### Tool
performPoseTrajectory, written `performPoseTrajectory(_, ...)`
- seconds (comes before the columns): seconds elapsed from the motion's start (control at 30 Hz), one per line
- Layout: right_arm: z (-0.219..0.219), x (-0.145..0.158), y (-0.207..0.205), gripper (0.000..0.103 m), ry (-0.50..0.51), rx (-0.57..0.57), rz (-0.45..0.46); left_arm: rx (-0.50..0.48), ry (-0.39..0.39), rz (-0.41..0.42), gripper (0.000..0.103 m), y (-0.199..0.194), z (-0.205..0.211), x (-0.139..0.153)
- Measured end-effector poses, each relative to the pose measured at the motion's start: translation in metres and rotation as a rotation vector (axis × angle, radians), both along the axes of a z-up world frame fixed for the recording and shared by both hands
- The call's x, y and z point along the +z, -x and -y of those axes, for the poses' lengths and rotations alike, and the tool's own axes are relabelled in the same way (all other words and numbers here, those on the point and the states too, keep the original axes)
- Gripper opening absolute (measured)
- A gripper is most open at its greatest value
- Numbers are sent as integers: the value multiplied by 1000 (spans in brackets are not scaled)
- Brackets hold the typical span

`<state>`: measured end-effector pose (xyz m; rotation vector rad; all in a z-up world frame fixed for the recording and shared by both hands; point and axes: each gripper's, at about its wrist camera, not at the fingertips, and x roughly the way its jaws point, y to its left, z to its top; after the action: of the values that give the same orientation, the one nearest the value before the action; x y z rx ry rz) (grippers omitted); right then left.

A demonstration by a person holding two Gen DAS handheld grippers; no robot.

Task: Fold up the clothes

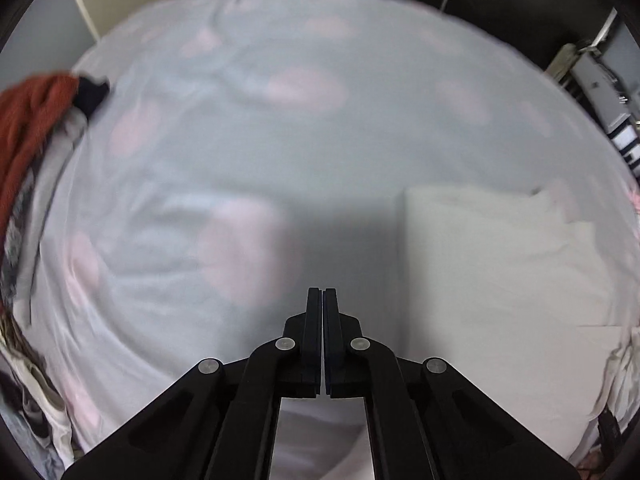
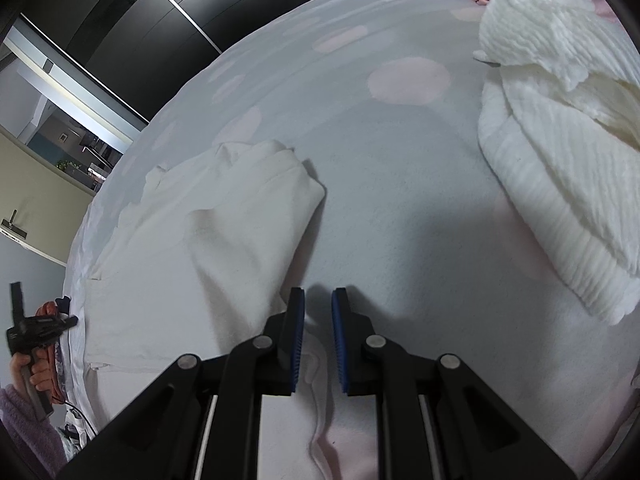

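Left gripper (image 1: 322, 294) jaws pressed together, nothing between them, hovering over the bed sheet (image 1: 256, 152), grey with pale pink spots; that view is motion-blurred. Folded white garment (image 1: 496, 276) lies flat on the sheet to the right of the left gripper, not touching it. Pile of clothes (image 1: 28, 140) at the left edge of the bed, rust-red item on top, rest unclear. Right gripper (image 2: 318, 300) jaws slightly apart with a narrow gap, blue pads (image 2: 297, 340) visible, holding nothing, just above the sheet. In the right wrist view the folded white garment (image 2: 208, 248) sits just left of the jaws, near but apart. White ribbed knit (image 2: 560, 168) bunched at the right, well apart. A hand (image 2: 30, 370) in a lilac sleeve grips the other gripper's handle at far left.
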<state>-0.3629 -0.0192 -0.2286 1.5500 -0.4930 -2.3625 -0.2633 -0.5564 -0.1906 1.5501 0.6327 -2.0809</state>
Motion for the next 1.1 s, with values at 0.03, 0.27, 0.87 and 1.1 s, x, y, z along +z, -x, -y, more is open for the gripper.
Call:
performPoseTrajectory(0.03,0,0,0,15,1,0,0,-18,-2,-5,1,-3,-3,-1)
performPoseTrajectory(0.27,-1,-2,0,15,4,-6,1,-189,-35,-43,52,-22,-43,10)
performPoseTrajectory(0.87,-3,2,-2,15,22,-4,-10,-165,104,-30,5,-32,-54,18)
performPoseTrajectory(1.1,0,10,-6,15,42,21,-47,-94,132,25,4,-41,-47,-25)
